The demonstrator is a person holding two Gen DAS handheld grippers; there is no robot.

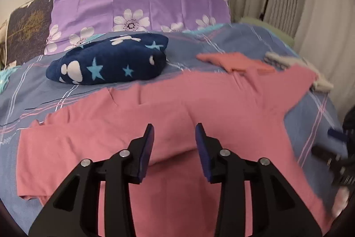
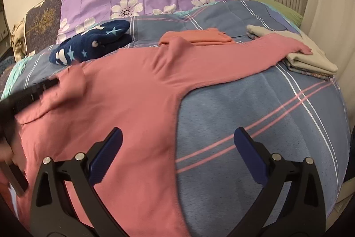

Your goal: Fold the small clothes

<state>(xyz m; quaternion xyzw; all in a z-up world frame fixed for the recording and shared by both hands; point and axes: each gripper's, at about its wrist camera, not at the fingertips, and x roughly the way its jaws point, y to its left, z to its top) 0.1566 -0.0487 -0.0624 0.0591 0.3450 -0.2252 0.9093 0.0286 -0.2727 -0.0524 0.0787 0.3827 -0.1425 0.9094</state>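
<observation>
A pink long-sleeved shirt (image 1: pixel 155 108) (image 2: pixel 124 86) lies spread on the bed. Its right sleeve (image 2: pixel 277 52) reaches out onto a folded beige stack (image 2: pixel 315 61). My left gripper (image 1: pixel 174 126) hovers over the middle of the shirt, open, with only the fabric below showing in the gap. My right gripper (image 2: pixel 178 130) stands wide open above the shirt's right side edge, one finger over the pink cloth and the other over the bedspread. In the right wrist view the left gripper (image 2: pixel 28 94) shows as a dark blur at the shirt's left shoulder.
A folded coral garment (image 1: pixel 235 61) (image 2: pixel 199 36) lies behind the shirt. A navy blanket with stars (image 1: pixel 111 63) sits at the back left, before a purple flowered pillow (image 1: pixel 137 3). The blue plaid bedspread (image 2: pixel 255 114) covers the bed; curtains hang on the right.
</observation>
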